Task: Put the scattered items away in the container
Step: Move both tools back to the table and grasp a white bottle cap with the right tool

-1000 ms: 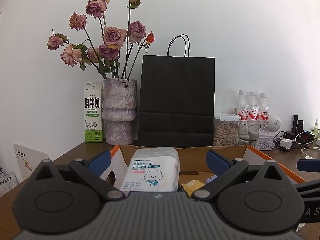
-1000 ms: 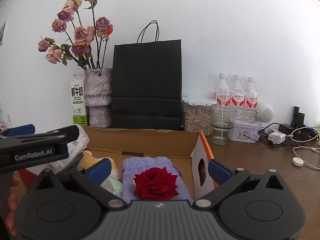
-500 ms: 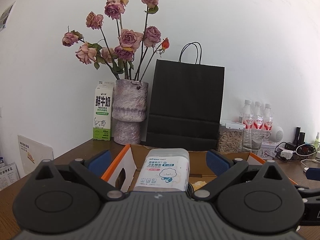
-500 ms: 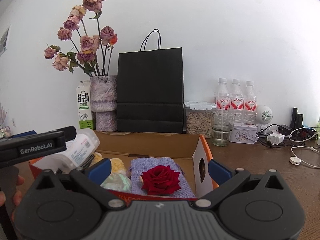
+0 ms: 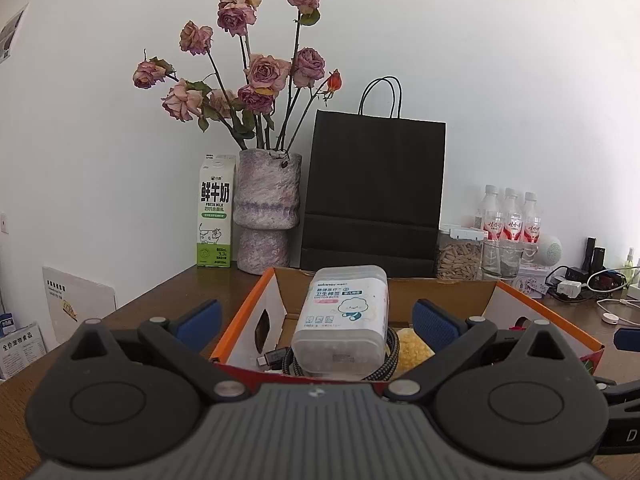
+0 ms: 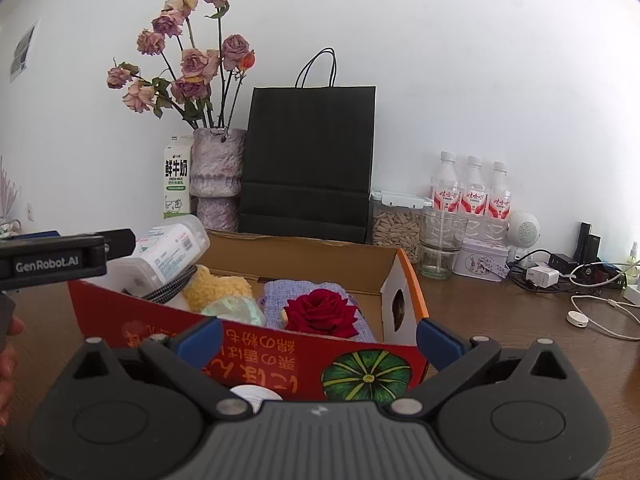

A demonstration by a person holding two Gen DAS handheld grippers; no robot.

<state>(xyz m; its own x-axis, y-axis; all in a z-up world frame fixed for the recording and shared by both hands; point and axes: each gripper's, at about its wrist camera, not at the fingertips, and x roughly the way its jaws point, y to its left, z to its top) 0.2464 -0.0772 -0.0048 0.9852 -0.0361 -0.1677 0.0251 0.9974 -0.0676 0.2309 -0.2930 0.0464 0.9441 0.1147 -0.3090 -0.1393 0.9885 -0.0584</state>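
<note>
**Lead:** What's changed on your side?

**Me:** I've pulled both tools back. A second ago I was looking down over the box; now my left gripper (image 5: pixel 316 318) sits outside its near wall, fingers spread wide with nothing between them. The right gripper (image 6: pixel 318 338) is likewise released and empty, and the printed red wall now fills the space in front of it. I read that as the placing being finished for these items.

**Lead:** A small white round thing shows just above the right tool's body?

**Me:** Yes, partly hidden; I can't tell what it is or whether it still needs tidying.

**Lead:** What's in the box?

**Me:** The cardboard box (image 6: pixel 248 352) holds the cotton-swab tub (image 5: pixel 344 320), lying tilted on a braided cable (image 5: pixel 390 354) at the left end. Beside it are a yellow fluffy item (image 6: pixel 218 284) and a pale green bundle (image 6: pixel 234 308). Towards the right end, a red rose (image 6: pixel 322 312) rests on a purple pouch (image 6: pixel 280 294).

**Lead:** And beyond?

**Me:** On the table behind it stand a black paper bag (image 6: pixel 308 160), a vase of dried roses (image 5: pixel 268 208) and a milk carton (image 5: pixel 216 212).
</note>
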